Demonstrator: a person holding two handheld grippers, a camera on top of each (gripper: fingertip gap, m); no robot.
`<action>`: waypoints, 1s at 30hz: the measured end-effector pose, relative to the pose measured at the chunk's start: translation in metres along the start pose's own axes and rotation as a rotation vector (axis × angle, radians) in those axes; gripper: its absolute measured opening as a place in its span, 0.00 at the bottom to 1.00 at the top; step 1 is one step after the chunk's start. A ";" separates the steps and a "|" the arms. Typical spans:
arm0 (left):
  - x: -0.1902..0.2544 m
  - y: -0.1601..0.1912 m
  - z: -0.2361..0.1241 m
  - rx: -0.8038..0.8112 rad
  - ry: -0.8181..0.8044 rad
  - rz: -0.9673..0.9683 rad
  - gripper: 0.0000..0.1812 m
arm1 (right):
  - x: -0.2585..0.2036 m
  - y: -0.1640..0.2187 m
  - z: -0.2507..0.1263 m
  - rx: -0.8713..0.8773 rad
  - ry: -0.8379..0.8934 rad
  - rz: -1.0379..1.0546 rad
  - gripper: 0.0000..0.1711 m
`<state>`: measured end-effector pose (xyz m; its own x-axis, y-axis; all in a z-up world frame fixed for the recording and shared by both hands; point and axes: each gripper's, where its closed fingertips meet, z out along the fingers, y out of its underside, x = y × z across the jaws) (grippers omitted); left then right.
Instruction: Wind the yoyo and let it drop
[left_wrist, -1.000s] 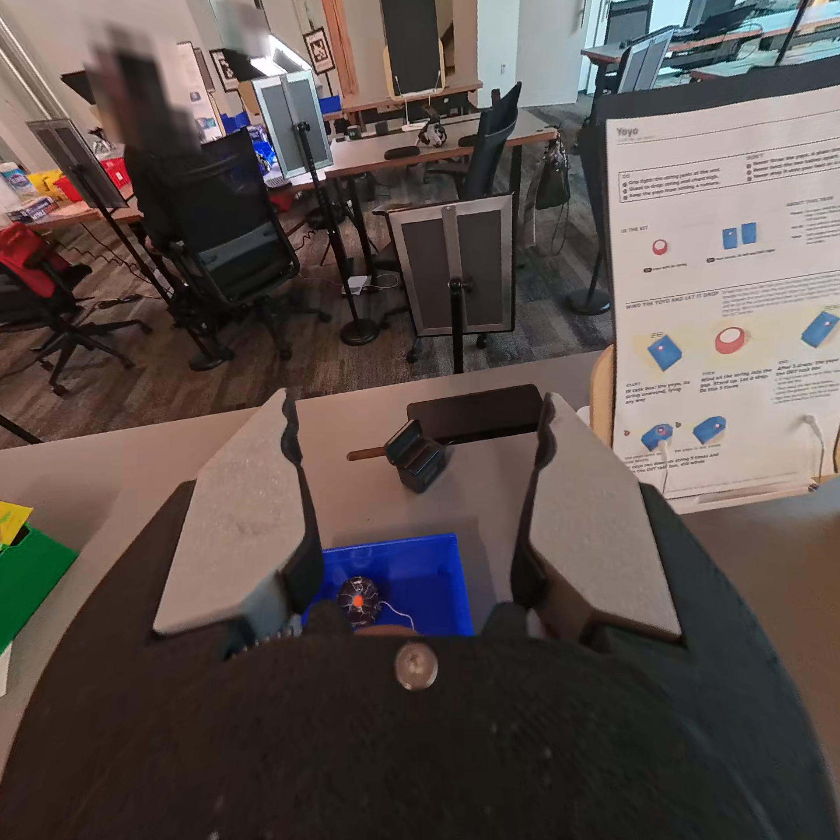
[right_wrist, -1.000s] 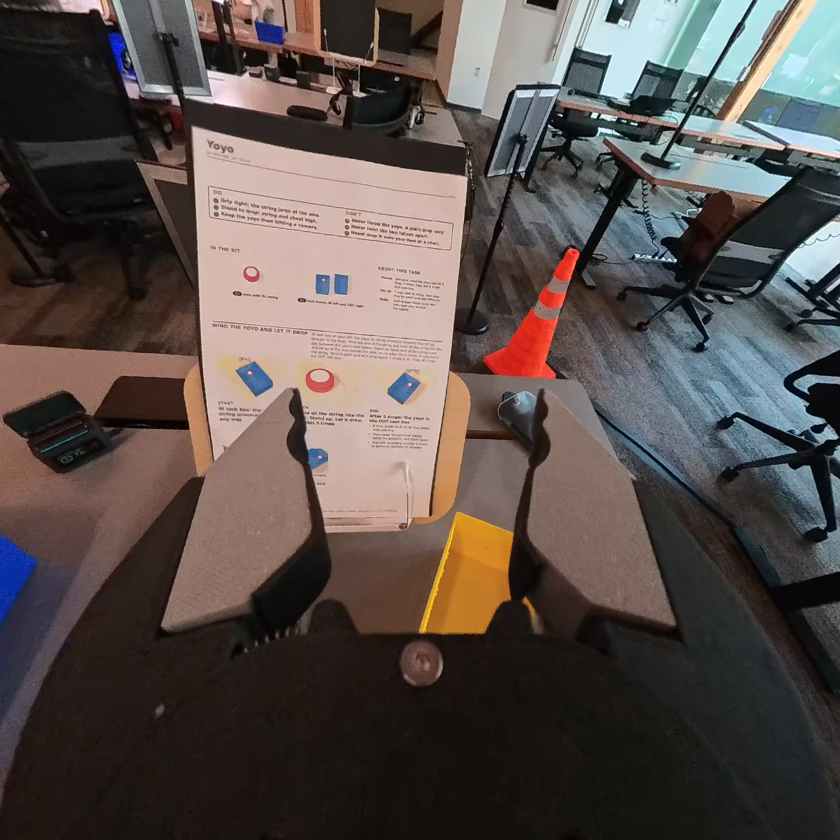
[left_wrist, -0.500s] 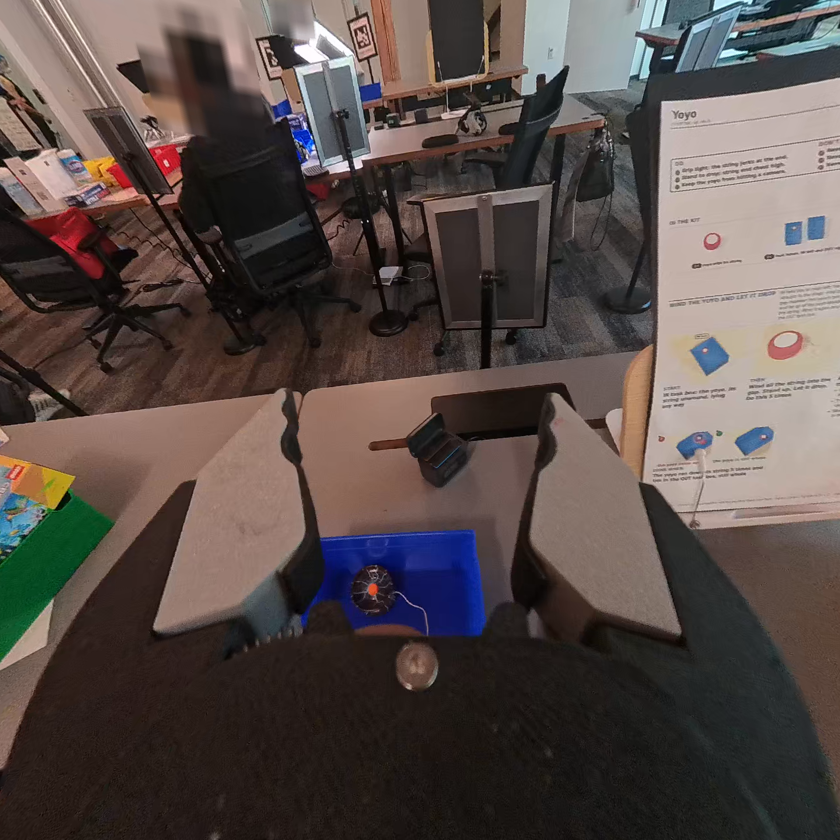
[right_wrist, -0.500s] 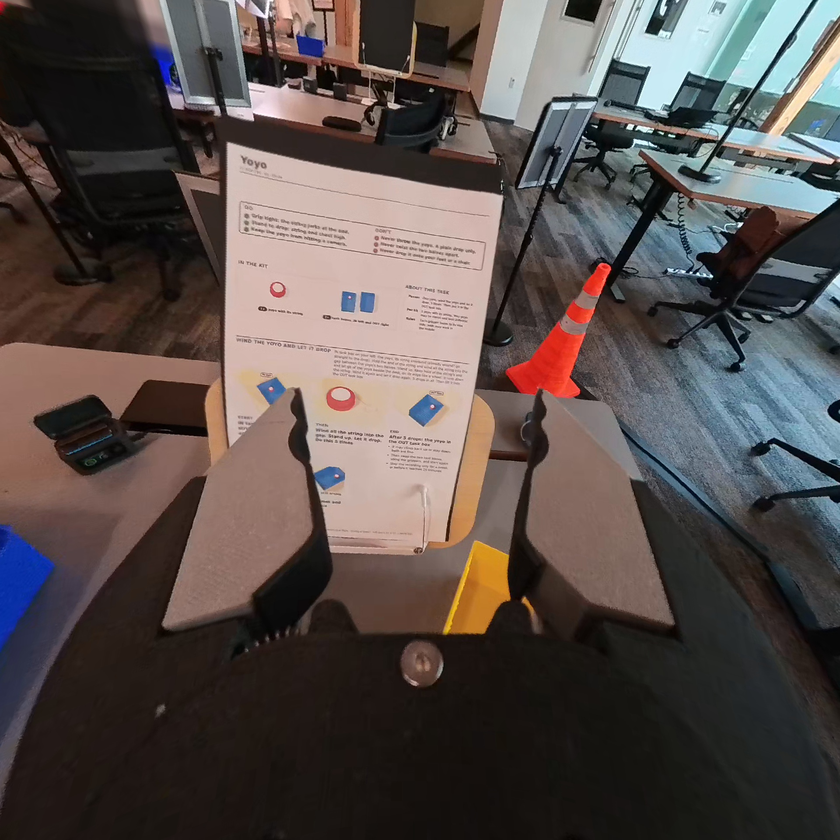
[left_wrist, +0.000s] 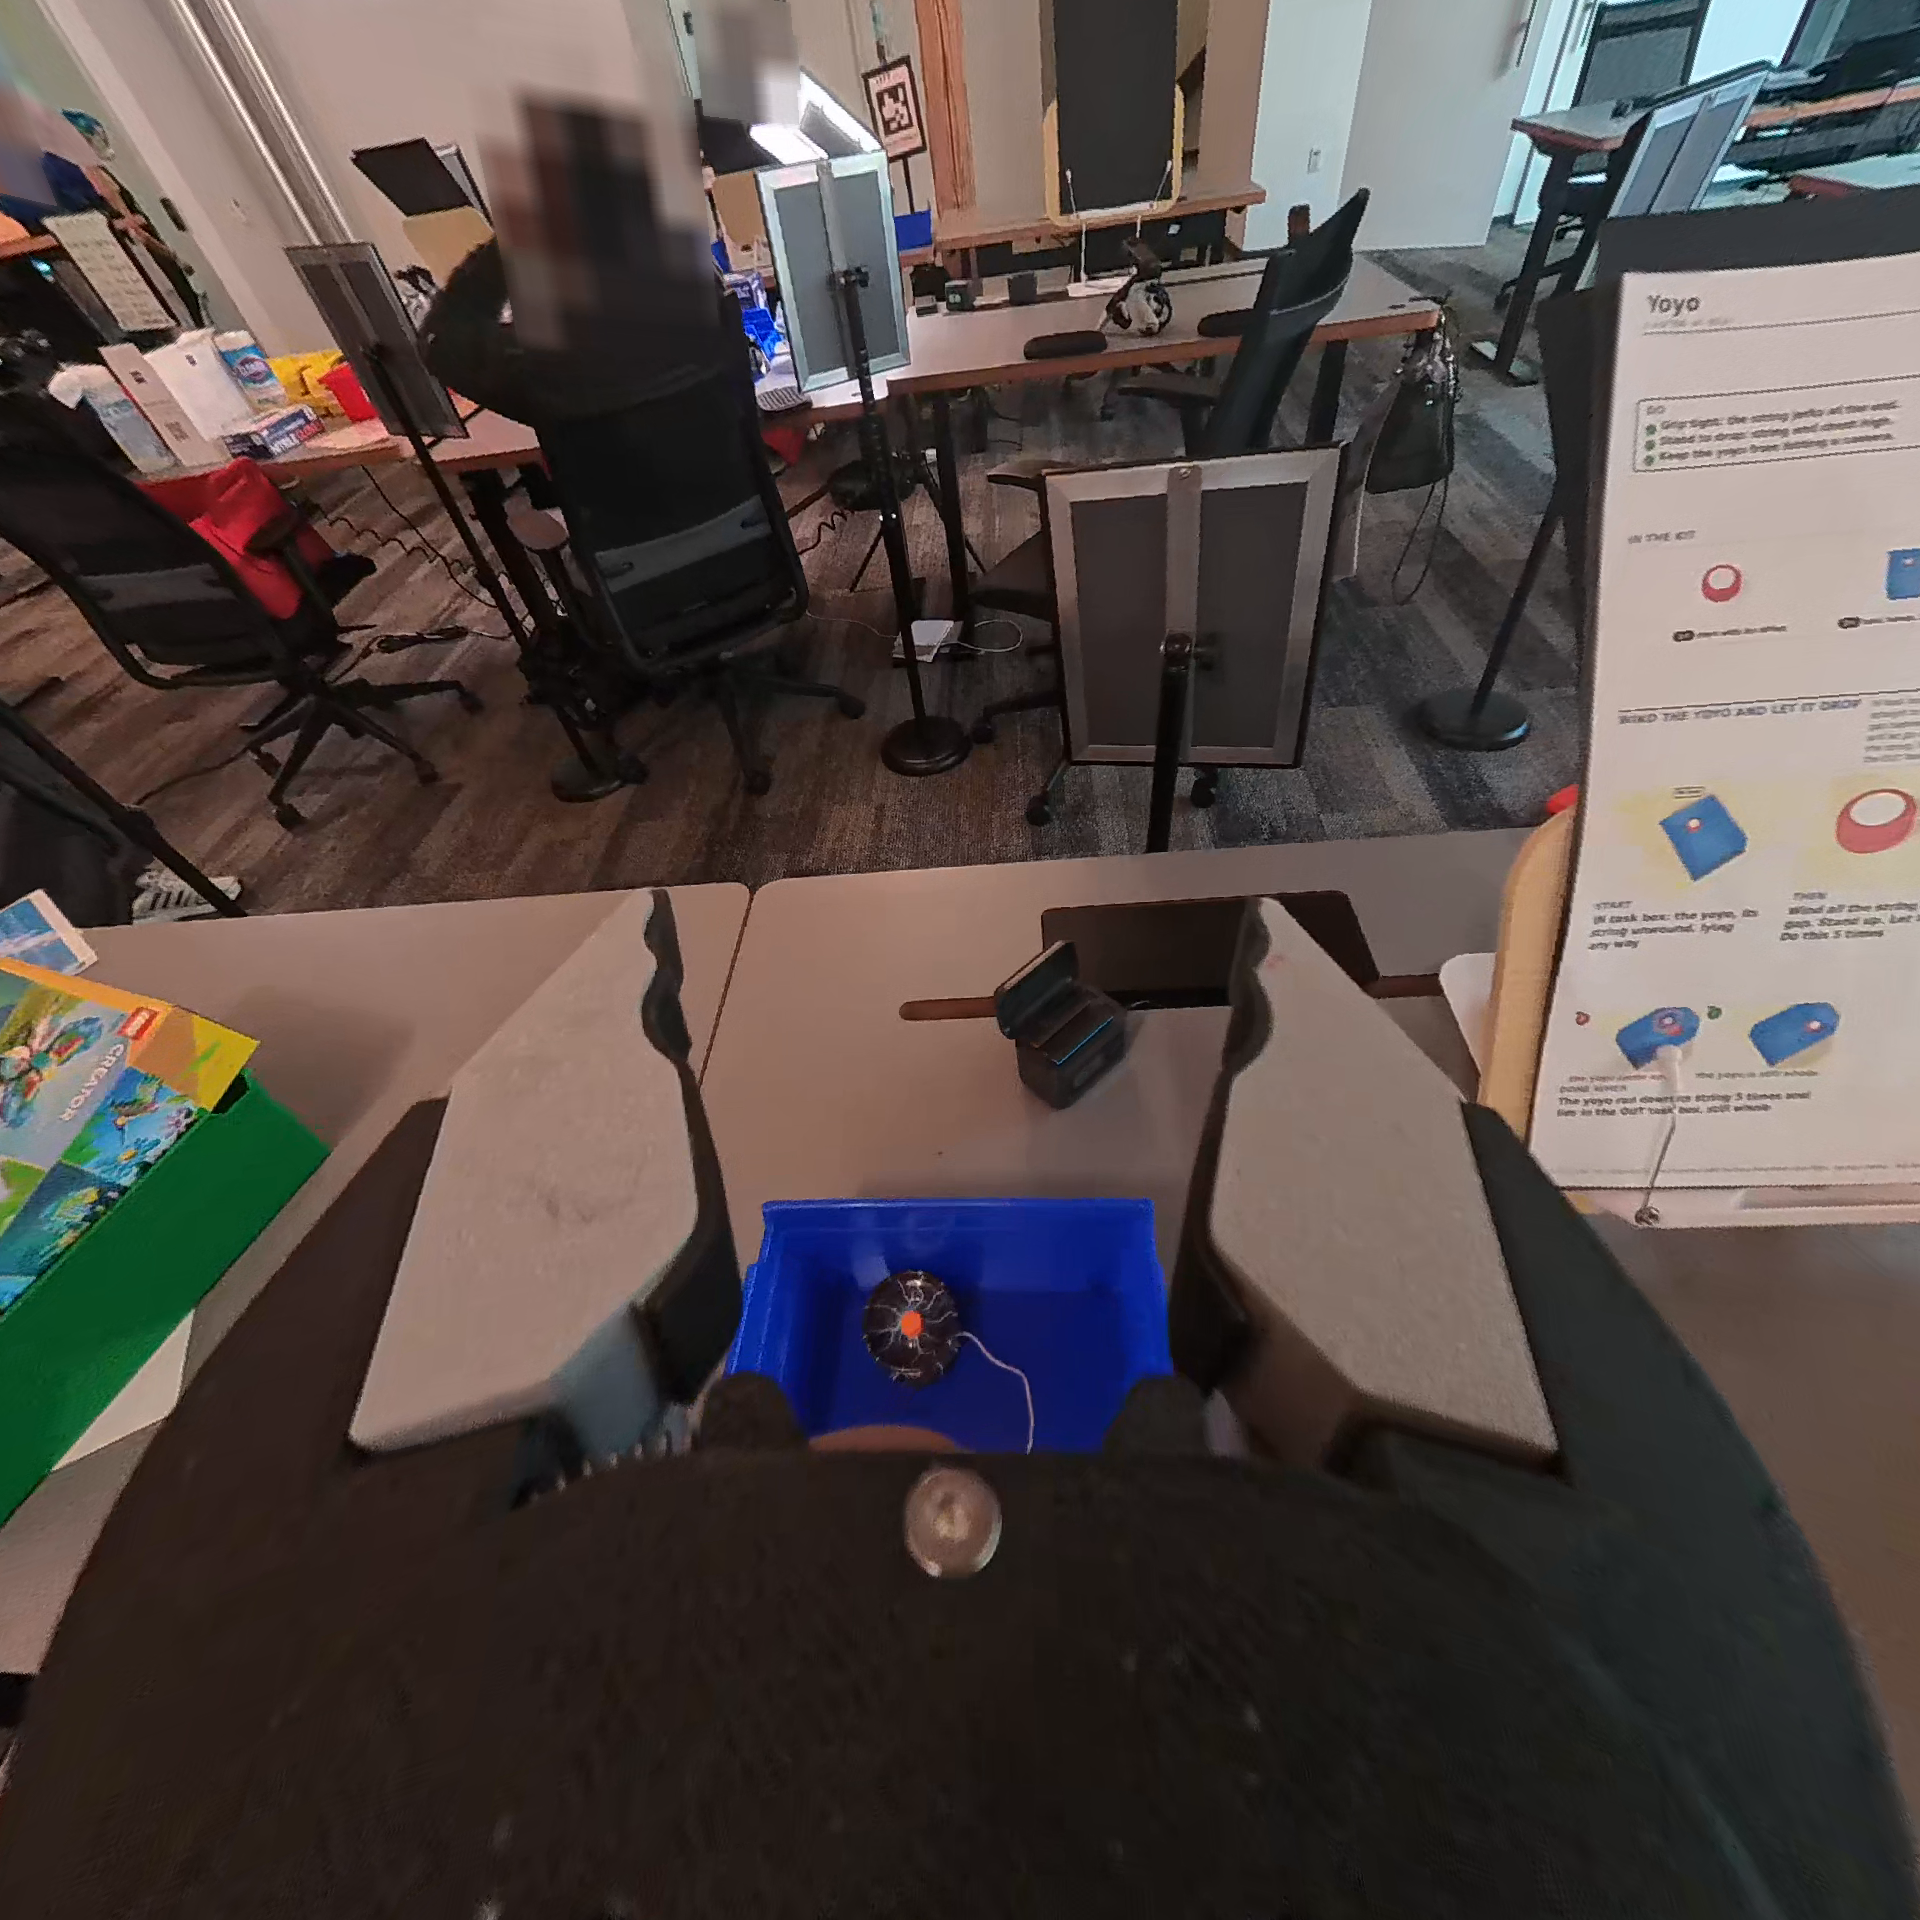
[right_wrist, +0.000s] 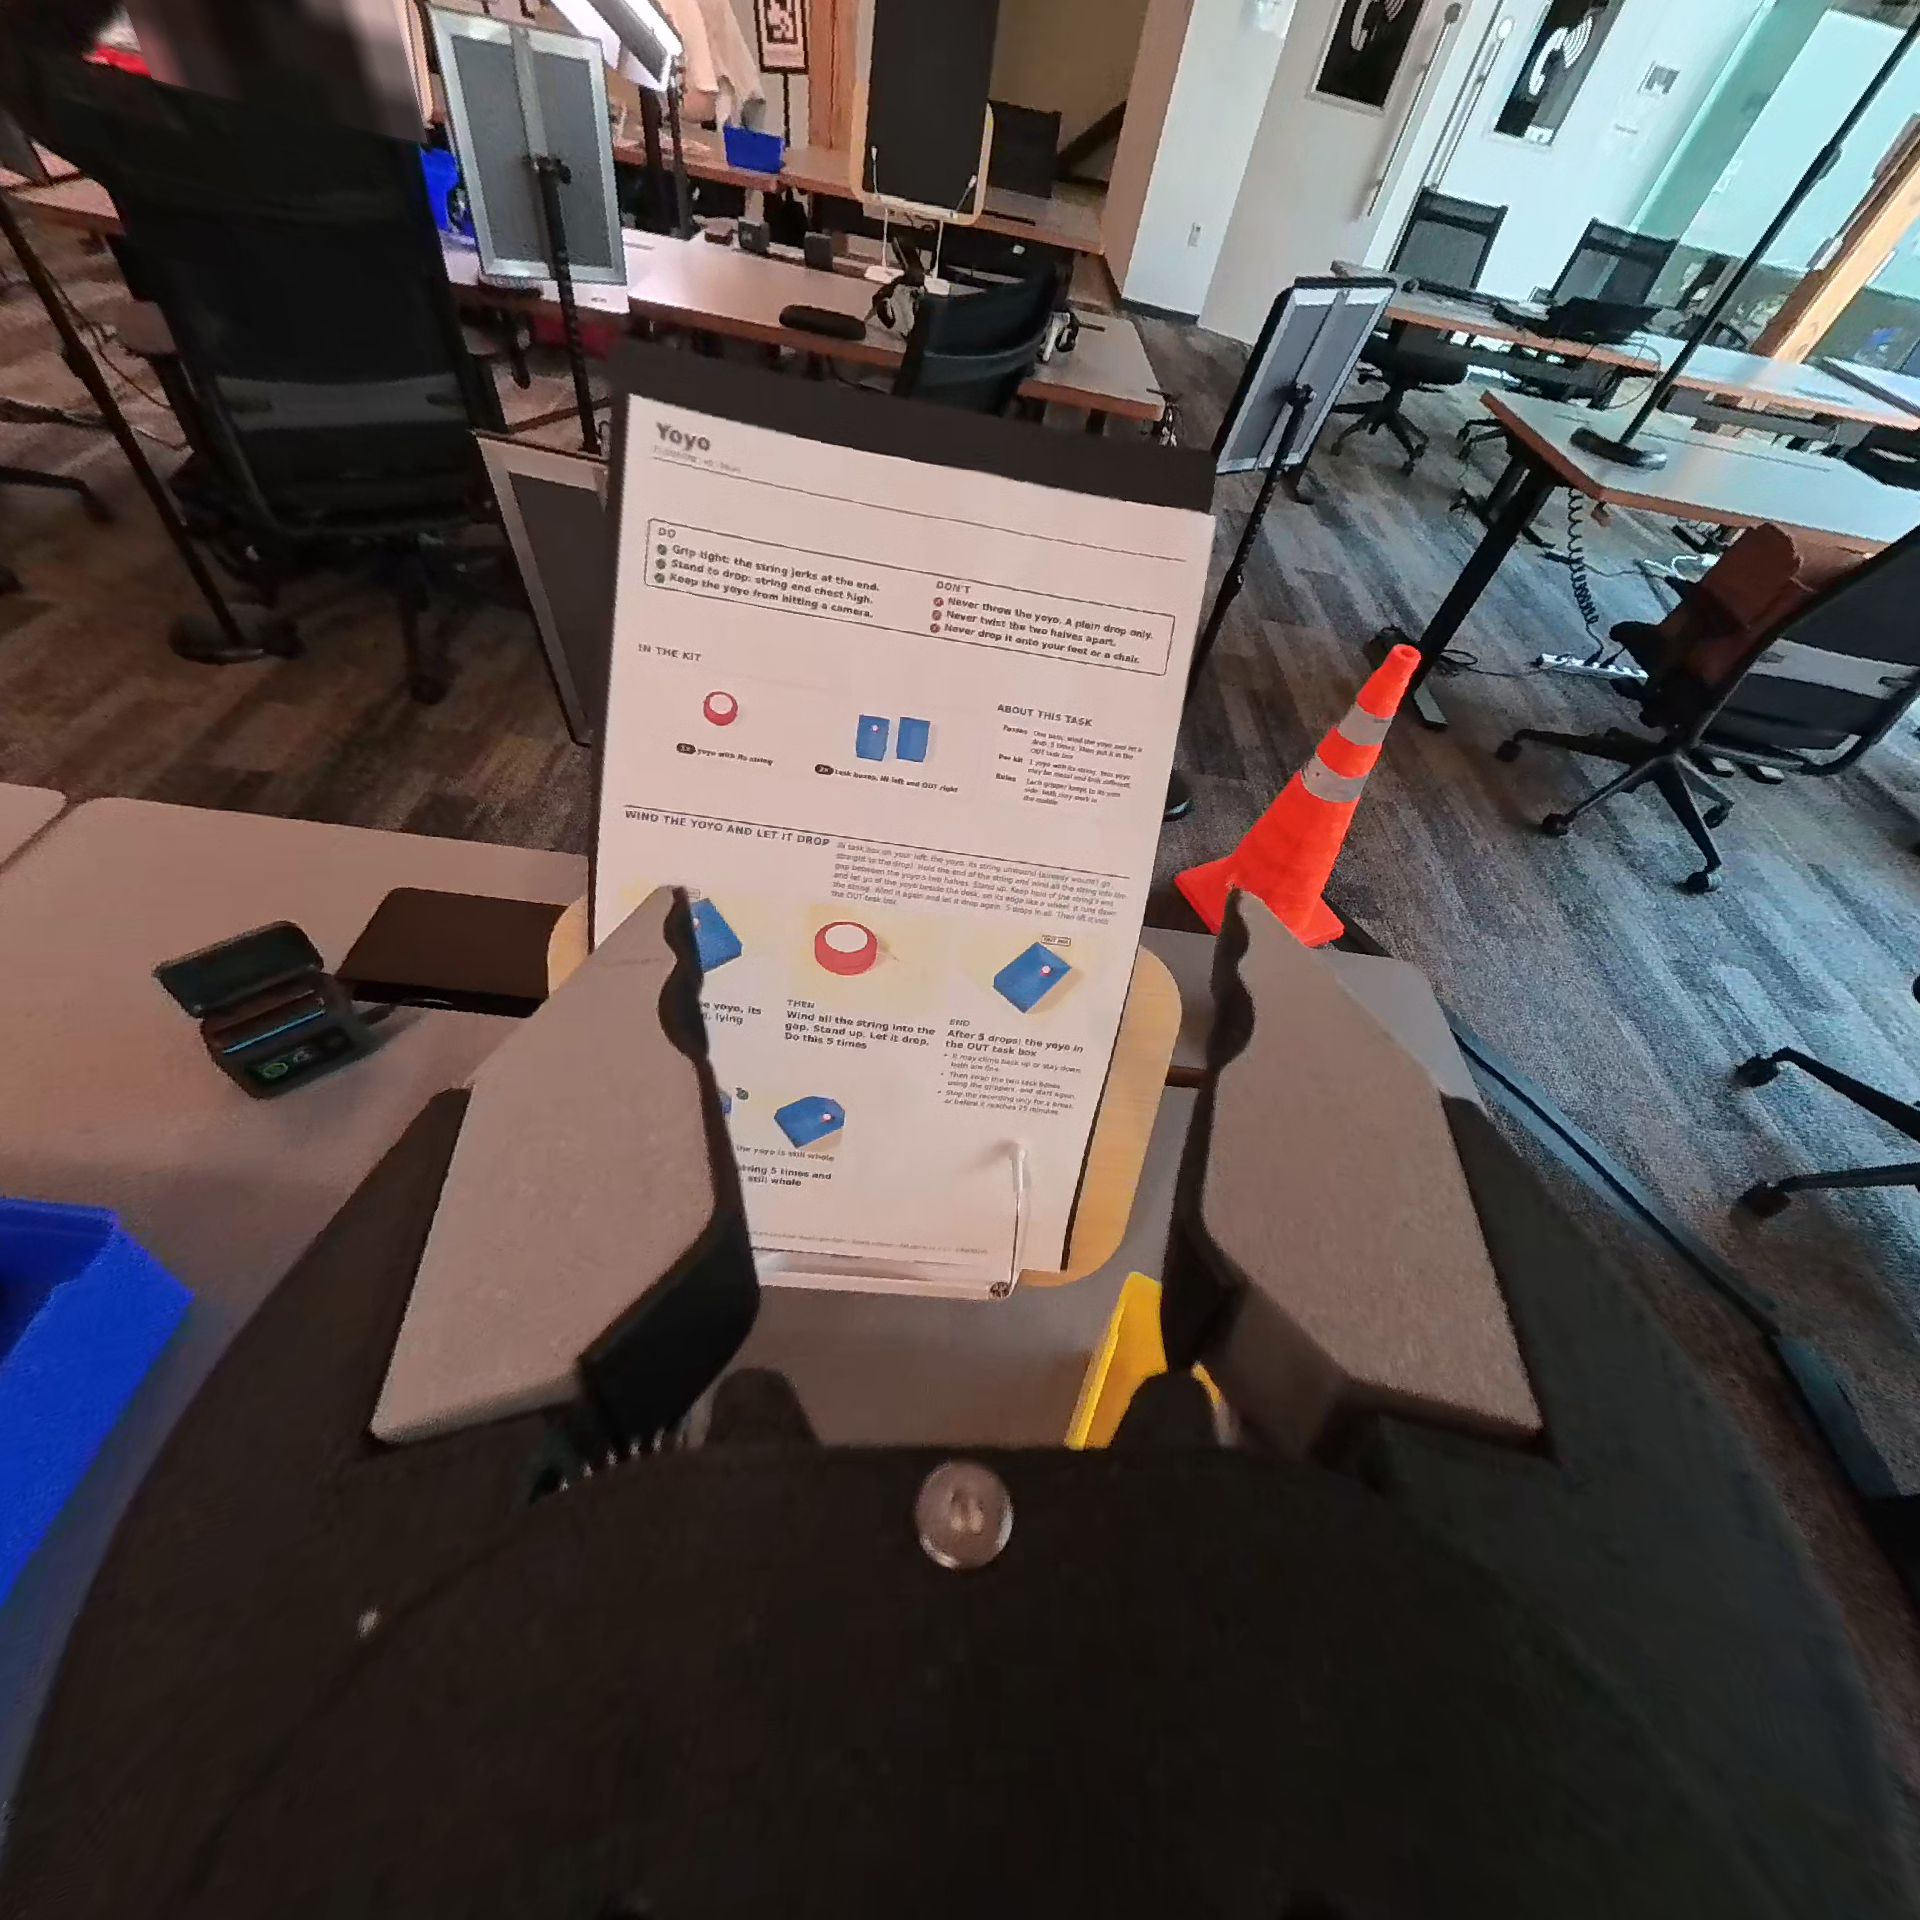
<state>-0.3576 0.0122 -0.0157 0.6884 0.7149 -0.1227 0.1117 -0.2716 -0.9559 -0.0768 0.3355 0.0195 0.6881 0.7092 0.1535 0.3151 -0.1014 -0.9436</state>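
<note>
A dark yoyo (left_wrist: 910, 1328) with an orange centre lies flat in a blue bin (left_wrist: 1081, 1309) on the grey table, low in the left wrist view. Its white string (left_wrist: 1013, 1387) trails loose to the right inside the bin. My left gripper (left_wrist: 951, 935) is open and empty, held above the bin, with the yoyo below and between its fingers. My right gripper (right_wrist: 951, 914) is open and empty, held above the table in front of the instruction sheet (right_wrist: 904, 748). A corner of the blue bin (right_wrist: 62, 1340) shows at the left of the right wrist view.
A yellow bin (right_wrist: 1127, 1351) sits below my right gripper. The sheet stands on a wooden stand (left_wrist: 1522, 977). A small black case (left_wrist: 1060, 1034) with its lid up and a dark flat pad (right_wrist: 447, 951) lie farther back. A green box (left_wrist: 135, 1236) sits at the left.
Both grippers have drawn back and risen slightly. More of the blue bin and the yoyo shows between my left fingers. The sheet has shifted right in both views. Both stay open.
</note>
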 end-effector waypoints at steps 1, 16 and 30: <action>-0.001 0.001 -0.001 -0.001 0.000 -0.002 0.57 | -0.001 0.001 -0.001 -0.002 0.001 -0.001 0.55; 0.008 0.005 -0.001 -0.007 0.047 0.002 0.57 | 0.012 0.015 -0.019 -0.028 0.043 0.007 0.55; 0.029 0.060 -0.005 -0.116 0.088 -0.007 0.58 | 0.016 0.105 -0.023 -0.187 0.013 0.023 0.54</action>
<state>-0.3271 0.0135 -0.0749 0.7468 0.6593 -0.0870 0.1956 -0.3428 -0.9188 -0.0180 0.3206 -0.0703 0.7046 0.6961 0.1380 0.4145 -0.2458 -0.8762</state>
